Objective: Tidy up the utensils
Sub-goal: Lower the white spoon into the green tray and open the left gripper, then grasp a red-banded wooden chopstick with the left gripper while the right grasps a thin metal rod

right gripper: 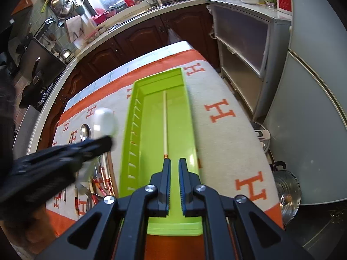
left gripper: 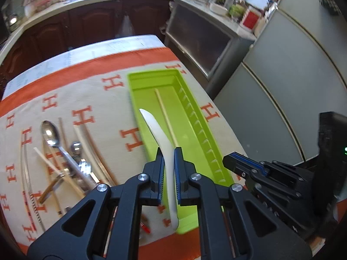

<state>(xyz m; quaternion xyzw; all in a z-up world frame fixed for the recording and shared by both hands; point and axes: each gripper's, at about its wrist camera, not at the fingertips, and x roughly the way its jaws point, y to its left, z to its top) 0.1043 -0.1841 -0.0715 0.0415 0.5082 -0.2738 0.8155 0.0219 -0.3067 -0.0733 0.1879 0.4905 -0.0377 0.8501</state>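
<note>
My left gripper is shut on a white spoon and holds it over the near end of the green tray. The spoon's bowl shows blurred in the right wrist view, left of the tray. One chopstick lies along the tray floor, also seen in the right wrist view. My right gripper hovers over the tray's near end, jaws a narrow gap apart and empty; it also shows in the left wrist view. A metal spoon and several chopsticks lie on the cloth.
The table carries a beige cloth with orange H marks. A grey fridge and shelf unit stand to the right. A steel pot sits on the floor by the table's right edge. Kitchen counter runs behind.
</note>
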